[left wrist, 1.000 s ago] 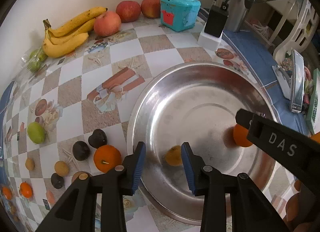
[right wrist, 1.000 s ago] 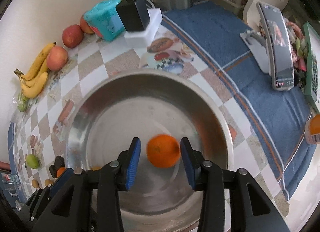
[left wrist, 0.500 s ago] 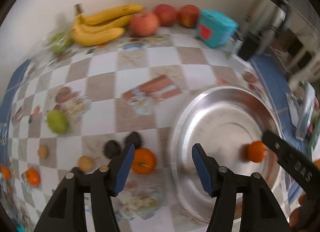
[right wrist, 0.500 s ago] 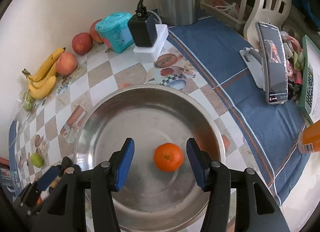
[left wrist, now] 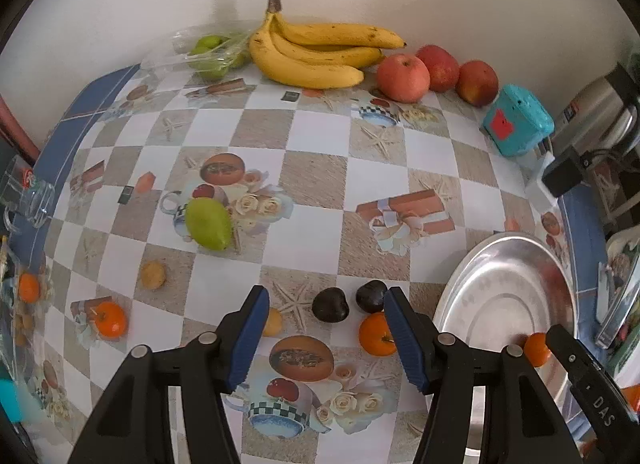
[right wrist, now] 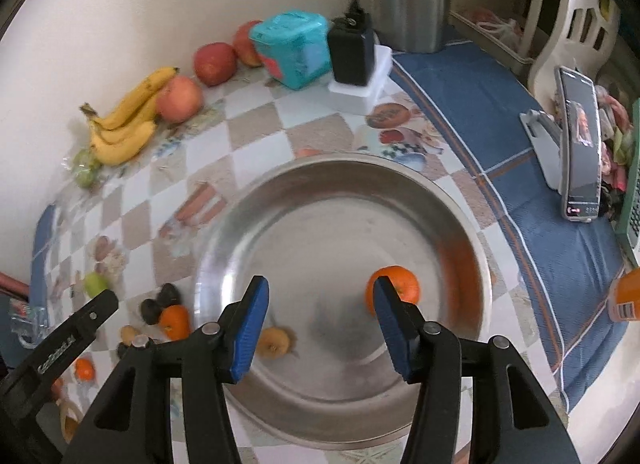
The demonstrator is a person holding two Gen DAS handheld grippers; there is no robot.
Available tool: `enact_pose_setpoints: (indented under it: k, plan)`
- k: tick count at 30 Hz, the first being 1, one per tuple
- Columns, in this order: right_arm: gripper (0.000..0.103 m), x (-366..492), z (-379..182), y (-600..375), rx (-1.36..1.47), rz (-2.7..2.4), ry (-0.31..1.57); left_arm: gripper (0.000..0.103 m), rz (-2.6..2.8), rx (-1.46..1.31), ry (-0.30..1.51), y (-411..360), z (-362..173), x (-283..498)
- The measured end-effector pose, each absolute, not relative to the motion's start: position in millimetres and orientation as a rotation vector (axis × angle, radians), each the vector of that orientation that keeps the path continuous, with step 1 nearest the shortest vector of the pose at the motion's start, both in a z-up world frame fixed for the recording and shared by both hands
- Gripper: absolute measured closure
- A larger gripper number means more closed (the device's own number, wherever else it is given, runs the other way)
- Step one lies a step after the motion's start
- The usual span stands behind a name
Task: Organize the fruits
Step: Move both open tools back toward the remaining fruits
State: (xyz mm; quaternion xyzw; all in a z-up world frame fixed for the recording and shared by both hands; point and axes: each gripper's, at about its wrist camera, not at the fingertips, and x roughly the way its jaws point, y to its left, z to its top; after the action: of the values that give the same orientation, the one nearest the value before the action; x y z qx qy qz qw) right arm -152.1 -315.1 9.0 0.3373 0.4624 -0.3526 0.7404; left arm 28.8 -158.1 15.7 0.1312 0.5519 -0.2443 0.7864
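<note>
My left gripper point(left wrist: 326, 328) stands open over the checked tablecloth, nothing between its pads. Just beyond its fingertips lie two dark fruits point(left wrist: 330, 305) point(left wrist: 371, 296). An orange point(left wrist: 376, 335) sits against the right finger, and a small yellowish fruit point(left wrist: 272, 322) by the left one. My right gripper point(right wrist: 318, 318) hangs open above the steel bowl point(right wrist: 344, 161). An orange point(right wrist: 396, 284) lies in the bowl past the right fingertip. A small yellow fruit point(right wrist: 274, 342) lies there near the left finger. The bowl point(left wrist: 500, 264) also shows at the lower right of the left wrist view.
Bananas point(left wrist: 316, 51), three apples point(left wrist: 402, 77) and a bag of green fruit point(left wrist: 212, 53) line the wall. A green fruit point(left wrist: 208, 223) and small oranges point(left wrist: 110, 320) lie on the left. A teal box point(left wrist: 516, 125), a charger point(right wrist: 352, 51), a kettle and a phone on a stand point(right wrist: 580, 143) sit behind and right of the bowl.
The left gripper opened, left the small yellow fruit in the bowl and swung left over the loose fruits. The right gripper opened wider; its orange now lies further right in the bowl.
</note>
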Motion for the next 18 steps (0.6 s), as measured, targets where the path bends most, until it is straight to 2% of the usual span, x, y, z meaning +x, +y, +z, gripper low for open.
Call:
enact_pose_setpoints:
  k: [4,7,9,12,13,14,15,18]
  plan:
    - [0.048,-152.9,18.3,-312.8,0.725,-0.779,0.995,0.037,-0.513,0.267,1.194,-152.7,16.5,31.4]
    - [0.046,-152.9,19.8,-312.1,0.719,-0.773,0.986,0.032,-0.497,0.262,1.202,-149.7,14.3,33.3]
    - [0.035,-151.5,17.9,-311.5,0.715,-0.764,0.981,0.029,-0.485,0.26,1.207,-147.3,12.0,34.9]
    - [0.032,-147.5,14.8,-309.0,0.69,-0.757,0.985,0.02,-0.465,0.251,1.215,-143.0,8.9,37.9]
    - [0.028,-146.5,14.2,-308.4,0.679,-0.758,0.983,0.013,-0.457,0.248,1.216,-141.4,7.7,38.9]
    - [0.017,-145.8,13.6,-307.8,0.673,-0.761,0.976,0.002,-0.45,0.247,1.215,-139.9,6.6,39.7]
    - [0.013,-145.5,13.1,-307.6,0.669,-0.763,0.968,0.0,-0.442,0.245,1.211,-138.3,5.8,40.5]
    - [0.012,-144.7,10.9,-307.2,0.66,-0.763,0.968,0.0,-0.429,0.233,1.204,-133.6,5.3,42.1]
